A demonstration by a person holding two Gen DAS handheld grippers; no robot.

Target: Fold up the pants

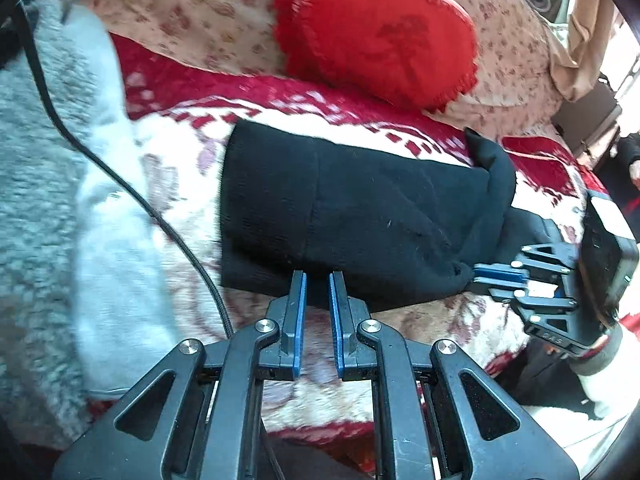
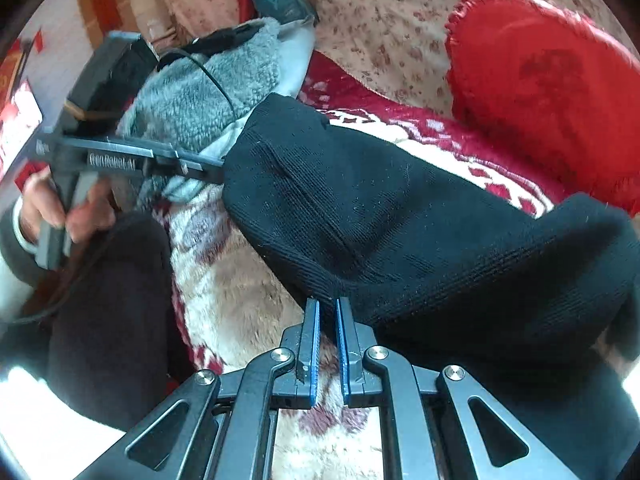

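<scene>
Lying across the middle of both views, the black pants [image 1: 352,216] already form a compact, layered bundle on the red and cream blanket [image 1: 188,160], so my judgement is that most of the folding is done and what is left is a last fold or a tidy-up of the loose end.

From the left wrist camera, the left gripper [image 1: 318,280] sits at the near edge of the bundle, low in the frame's centre. Its blue-padded fingers stand slightly apart with the tips meeting the cloth edge; whether any fabric is pinched between them cannot be told. At the right of that frame the right gripper [image 1: 486,276] touches the bundle's right corner, where a flap of cloth stands up and looks unsettled.

From the right wrist camera, the right gripper [image 2: 327,304] shows the same narrow gap at the pants' [image 2: 400,220] lower edge, and again a grip cannot be confirmed. The left gripper [image 2: 208,170] reaches in from the left of that frame to the bundle's far end.

A red heart cushion [image 1: 380,28] lies in the upper part of the left view, and a grey fleece [image 1: 52,160] fills its left side.
</scene>
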